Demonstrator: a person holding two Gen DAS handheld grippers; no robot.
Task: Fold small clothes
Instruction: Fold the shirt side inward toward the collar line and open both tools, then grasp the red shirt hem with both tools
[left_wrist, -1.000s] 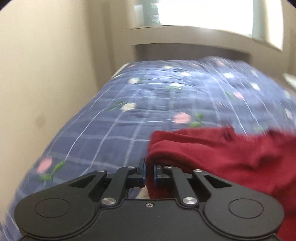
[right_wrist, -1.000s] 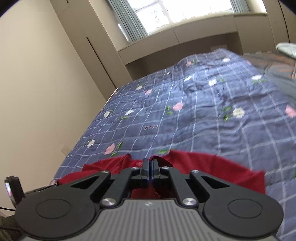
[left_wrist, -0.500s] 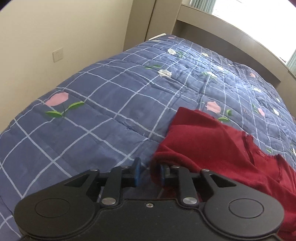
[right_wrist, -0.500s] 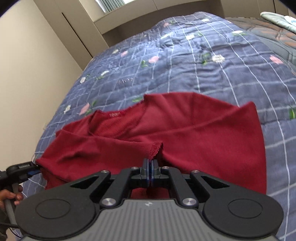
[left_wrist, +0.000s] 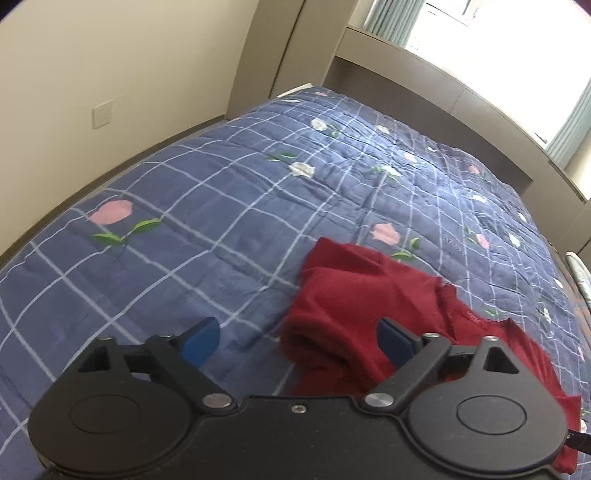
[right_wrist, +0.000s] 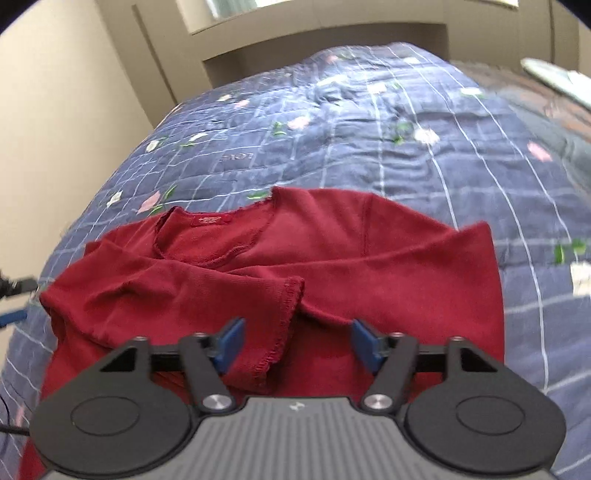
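Between the right gripper's opening blue jaws at twelve o'clock lies the dark red knit top's frilled cuff, unpinched; the left gripper is spreading too.

A bed covered by a blue quilt with a white grid and pink and white flowers. A dark red long-sleeved top lies directly on the quilt near its front edge, neck label up, one sleeve folded across the body.
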